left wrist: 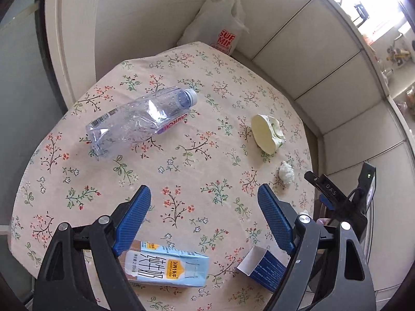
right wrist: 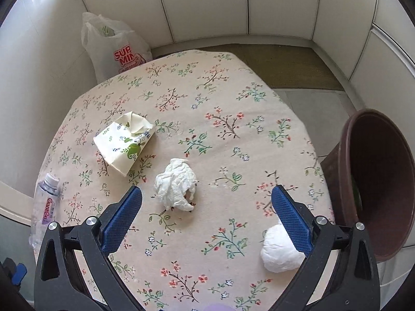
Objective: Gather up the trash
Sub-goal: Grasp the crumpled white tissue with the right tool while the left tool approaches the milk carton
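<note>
My left gripper (left wrist: 205,194) is open and empty above the floral tablecloth (left wrist: 181,171). A crushed clear plastic bottle (left wrist: 140,119) lies ahead to the left. A light blue milk carton (left wrist: 166,267) and a small blue open box (left wrist: 262,267) lie below the fingers. A squashed paper cup (left wrist: 268,133) and a tissue wad (left wrist: 285,173) lie to the right. My right gripper (right wrist: 206,194) is open and empty; a crumpled tissue (right wrist: 176,184) lies just ahead between the fingers. A second white wad (right wrist: 278,251) lies by the right finger. The paper cup (right wrist: 124,142) and the bottle (right wrist: 45,204) lie to the left.
A brown bin (right wrist: 376,181) stands off the table's right edge. A white plastic bag with red print (right wrist: 116,49) stands behind the table's far left corner, also in the left wrist view (left wrist: 220,23). Cream panel walls surround the table.
</note>
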Demonstrator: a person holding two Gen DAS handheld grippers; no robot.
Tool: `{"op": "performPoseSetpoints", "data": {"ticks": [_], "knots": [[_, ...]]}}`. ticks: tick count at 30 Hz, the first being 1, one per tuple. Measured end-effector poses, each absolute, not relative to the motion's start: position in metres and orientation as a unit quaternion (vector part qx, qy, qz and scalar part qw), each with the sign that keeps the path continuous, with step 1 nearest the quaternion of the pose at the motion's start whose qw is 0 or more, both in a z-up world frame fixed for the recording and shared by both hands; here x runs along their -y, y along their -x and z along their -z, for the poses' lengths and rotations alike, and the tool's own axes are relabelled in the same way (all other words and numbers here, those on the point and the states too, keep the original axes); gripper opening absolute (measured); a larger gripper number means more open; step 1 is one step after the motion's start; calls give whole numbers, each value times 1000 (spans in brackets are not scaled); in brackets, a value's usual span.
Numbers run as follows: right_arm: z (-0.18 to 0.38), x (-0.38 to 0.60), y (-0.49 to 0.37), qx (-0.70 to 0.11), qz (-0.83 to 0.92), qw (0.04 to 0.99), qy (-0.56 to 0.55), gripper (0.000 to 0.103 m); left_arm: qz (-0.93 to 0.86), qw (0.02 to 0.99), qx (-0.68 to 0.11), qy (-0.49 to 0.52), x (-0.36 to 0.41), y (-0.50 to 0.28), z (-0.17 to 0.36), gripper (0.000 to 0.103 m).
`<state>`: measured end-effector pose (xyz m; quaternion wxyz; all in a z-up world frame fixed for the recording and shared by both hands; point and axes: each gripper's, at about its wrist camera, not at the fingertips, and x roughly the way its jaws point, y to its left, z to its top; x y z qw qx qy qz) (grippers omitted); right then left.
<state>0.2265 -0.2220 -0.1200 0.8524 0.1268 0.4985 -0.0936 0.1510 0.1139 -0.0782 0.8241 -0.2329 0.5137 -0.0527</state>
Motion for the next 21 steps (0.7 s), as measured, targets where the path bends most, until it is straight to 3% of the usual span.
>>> {"op": "performPoseSetpoints", "data": {"ticks": [8, 15, 18, 21], "knots": [[154, 195, -249, -525, 73, 843, -89, 87, 68, 789, -551, 263, -128, -150, 99, 82], [177, 176, -258, -536, 49, 842, -43, 82, 82, 799, -552, 224, -119, -148, 92, 82], [175, 172, -257, -518, 31, 854, -34, 73, 71, 817, -538, 196, -124, -146, 83, 82], [172, 170, -257, -504, 16, 863, -25, 49, 77, 818, -538, 187, -126, -146, 79, 82]]}}
